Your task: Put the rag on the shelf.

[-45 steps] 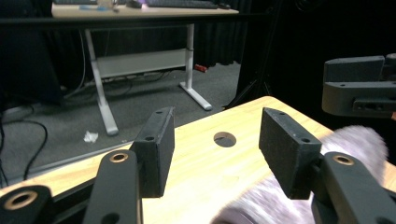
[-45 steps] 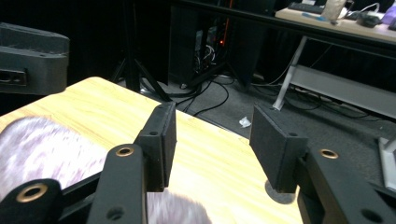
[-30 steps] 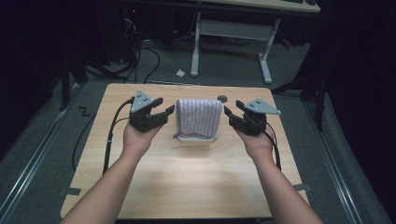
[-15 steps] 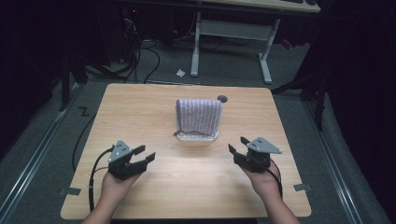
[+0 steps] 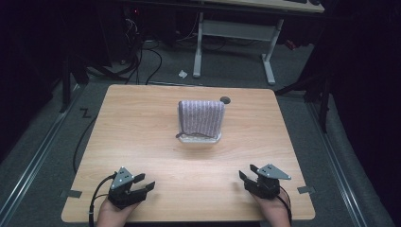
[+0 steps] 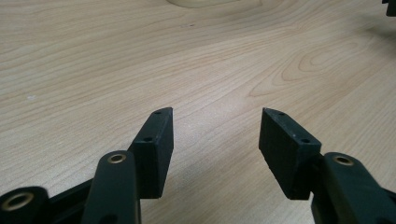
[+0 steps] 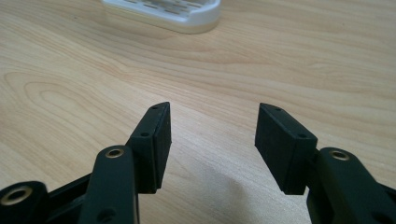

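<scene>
Both grippers drawn back, left gripper (image 5: pixel 142 186) and right gripper (image 5: pixel 247 174) agape, empty, cloth-draped tray (image 5: pixel 201 118) well ahead

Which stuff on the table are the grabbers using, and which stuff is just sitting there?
For the job:
cloth, draped over the white tray
left gripper, open
right gripper, open

Just lying about:
dark round spot on the table
paper scrap on the floor
tape bits at the table's edge
</scene>
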Action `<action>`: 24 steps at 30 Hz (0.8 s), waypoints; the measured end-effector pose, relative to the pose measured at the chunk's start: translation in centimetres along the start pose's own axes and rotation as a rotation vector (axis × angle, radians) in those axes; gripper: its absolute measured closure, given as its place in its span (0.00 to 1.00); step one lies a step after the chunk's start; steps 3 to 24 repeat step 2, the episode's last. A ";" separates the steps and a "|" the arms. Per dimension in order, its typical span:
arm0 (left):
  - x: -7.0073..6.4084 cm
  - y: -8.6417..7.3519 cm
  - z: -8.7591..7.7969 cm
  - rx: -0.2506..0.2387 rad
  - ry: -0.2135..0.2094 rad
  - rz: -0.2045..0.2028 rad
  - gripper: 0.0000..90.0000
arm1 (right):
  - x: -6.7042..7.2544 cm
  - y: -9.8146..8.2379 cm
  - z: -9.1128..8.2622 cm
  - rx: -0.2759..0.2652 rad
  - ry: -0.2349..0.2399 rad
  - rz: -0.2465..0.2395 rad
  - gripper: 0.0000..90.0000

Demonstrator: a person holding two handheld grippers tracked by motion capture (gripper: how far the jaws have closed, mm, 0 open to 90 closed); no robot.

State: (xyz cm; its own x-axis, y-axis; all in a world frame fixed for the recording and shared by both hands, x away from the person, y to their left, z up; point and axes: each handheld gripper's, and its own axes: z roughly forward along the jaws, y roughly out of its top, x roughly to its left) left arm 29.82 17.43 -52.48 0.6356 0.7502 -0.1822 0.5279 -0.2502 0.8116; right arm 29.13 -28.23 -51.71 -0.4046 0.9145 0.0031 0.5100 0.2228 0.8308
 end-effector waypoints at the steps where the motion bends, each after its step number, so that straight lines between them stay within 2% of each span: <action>1: 0.0 0.0 0.0 -0.004 0.004 -0.002 0.48 | 0.0 0.0 0.0 -0.009 0.000 0.004 0.51; 24: 0.0 0.0 0.0 -0.007 0.006 -0.003 0.47 | -0.1 0.0 0.0 -0.014 0.002 0.006 0.51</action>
